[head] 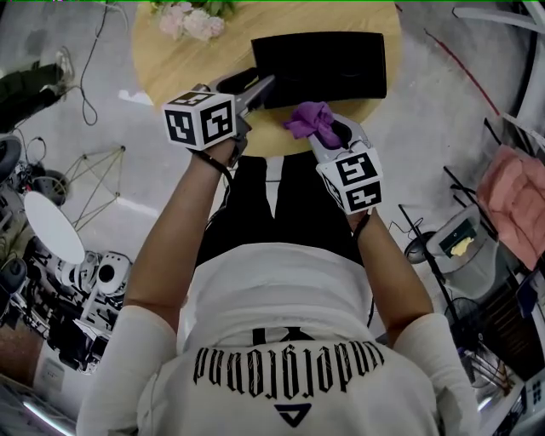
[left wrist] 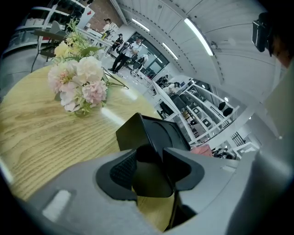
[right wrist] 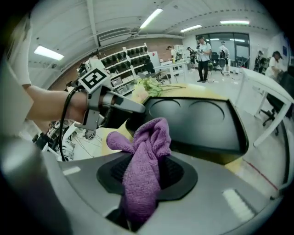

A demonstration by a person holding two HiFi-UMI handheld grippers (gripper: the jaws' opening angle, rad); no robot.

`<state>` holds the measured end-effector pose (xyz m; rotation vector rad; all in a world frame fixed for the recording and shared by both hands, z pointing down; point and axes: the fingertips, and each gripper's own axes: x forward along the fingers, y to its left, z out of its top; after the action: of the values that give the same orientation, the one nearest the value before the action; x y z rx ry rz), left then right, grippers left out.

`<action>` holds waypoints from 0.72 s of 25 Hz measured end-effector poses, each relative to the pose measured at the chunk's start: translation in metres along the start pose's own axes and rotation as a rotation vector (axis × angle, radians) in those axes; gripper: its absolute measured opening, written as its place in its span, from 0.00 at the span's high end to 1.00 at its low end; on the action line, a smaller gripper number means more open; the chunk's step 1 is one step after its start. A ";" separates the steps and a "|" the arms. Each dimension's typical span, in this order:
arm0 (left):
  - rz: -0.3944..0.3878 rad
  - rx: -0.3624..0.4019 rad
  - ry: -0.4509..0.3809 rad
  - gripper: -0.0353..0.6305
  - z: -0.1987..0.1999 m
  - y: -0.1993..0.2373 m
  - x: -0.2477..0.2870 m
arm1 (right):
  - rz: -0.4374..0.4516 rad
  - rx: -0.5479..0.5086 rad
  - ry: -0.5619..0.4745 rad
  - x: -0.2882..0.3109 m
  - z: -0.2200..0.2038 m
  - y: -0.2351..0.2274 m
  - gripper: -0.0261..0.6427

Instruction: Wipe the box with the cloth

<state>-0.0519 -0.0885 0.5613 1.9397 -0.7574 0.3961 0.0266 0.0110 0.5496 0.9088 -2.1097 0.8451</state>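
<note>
I have the left gripper (head: 260, 89) with its fingers pinching the near-left corner of the box (head: 328, 64), and that hold is what makes the wipe work. I want it firm enough that the box cannot slide across the wooden surface (head: 179, 68) when I push on it.

The right gripper (head: 332, 134) has its fingers pressed together on the purple cloth (right wrist: 144, 156), which bunches out past the tips in a loose wad. It hangs just off the box's near edge, and I cannot tell whether it touches yet.

To do this well, I would tip the right gripper so that only cloth meets the lid, never the hard fingers. I would then sweep in long overlapping passes away from the held corner, pressing lightly so the wad flattens. The held corner will need a separate pass.

The box is low, rectangular and matte black, with a raised rim and two shallow round recesses in its top. It lies on the near part of the round surface, well apart from the flowers (head: 192, 19) at the far edge.
</note>
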 end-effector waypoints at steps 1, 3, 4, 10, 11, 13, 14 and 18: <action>-0.001 0.002 0.002 0.65 0.000 0.000 0.000 | -0.002 0.052 0.006 0.003 -0.007 -0.003 0.78; -0.002 0.008 0.005 0.65 0.001 -0.002 0.001 | -0.007 0.161 0.003 0.011 -0.015 -0.011 0.78; -0.003 0.010 0.007 0.65 0.000 -0.002 0.002 | -0.010 0.207 -0.003 0.015 -0.016 -0.015 0.78; -0.004 0.016 0.008 0.65 0.001 -0.001 0.004 | 0.024 0.348 0.008 0.047 -0.014 0.000 0.78; -0.003 0.017 0.007 0.65 0.001 -0.001 0.004 | 0.038 0.359 0.014 0.052 -0.014 0.007 0.78; 0.001 0.019 0.005 0.65 0.002 -0.002 0.003 | 0.069 0.373 0.021 0.063 -0.011 0.022 0.78; 0.003 0.021 0.004 0.65 0.002 -0.003 0.003 | 0.086 0.375 0.023 0.068 -0.009 0.030 0.78; 0.007 0.027 0.004 0.65 0.002 -0.001 0.001 | 0.137 0.378 0.021 0.078 -0.003 0.049 0.78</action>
<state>-0.0506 -0.0903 0.5603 1.9615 -0.7595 0.4168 -0.0519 0.0130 0.5976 0.9441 -2.0469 1.3507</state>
